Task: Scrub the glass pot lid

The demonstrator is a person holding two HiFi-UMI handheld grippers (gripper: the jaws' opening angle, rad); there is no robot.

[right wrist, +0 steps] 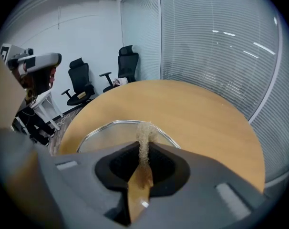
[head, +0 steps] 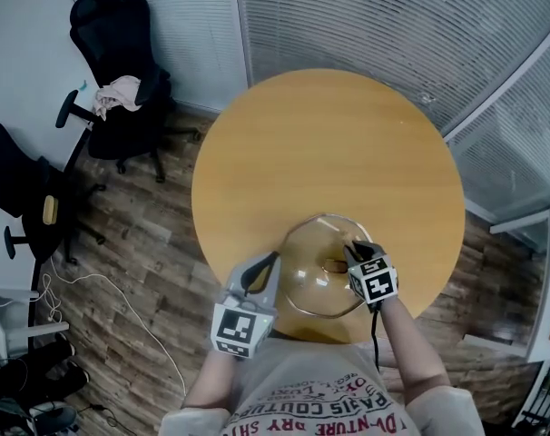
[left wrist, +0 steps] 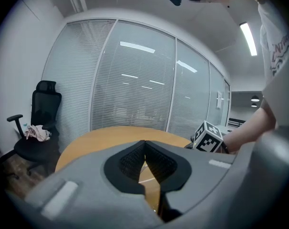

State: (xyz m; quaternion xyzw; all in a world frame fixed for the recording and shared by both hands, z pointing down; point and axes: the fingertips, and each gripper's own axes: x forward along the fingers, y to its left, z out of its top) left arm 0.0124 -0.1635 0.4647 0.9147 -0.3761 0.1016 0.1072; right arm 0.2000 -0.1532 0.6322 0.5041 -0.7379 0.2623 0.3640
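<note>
The glass pot lid (head: 313, 289) with a metal rim and a centre knob (head: 332, 266) hangs over the near edge of the round wooden table (head: 329, 143). My left gripper (head: 271, 262) is at the lid's left rim, jaws shut on that edge; the thin rim (left wrist: 147, 175) shows between the pads. My right gripper (head: 352, 248) is above the lid's right side, shut on a beige scrub pad (right wrist: 144, 135) that sticks up from the jaws. The lid (right wrist: 101, 137) lies just beyond the pad. The right gripper's marker cube (left wrist: 209, 138) shows in the left gripper view.
Two black office chairs (head: 121, 80) (head: 21, 198) stand on the wood floor at the left, one with a cloth (head: 119, 94) on it. Glass walls with blinds (head: 375, 25) run behind the table. Cables (head: 121, 307) lie on the floor.
</note>
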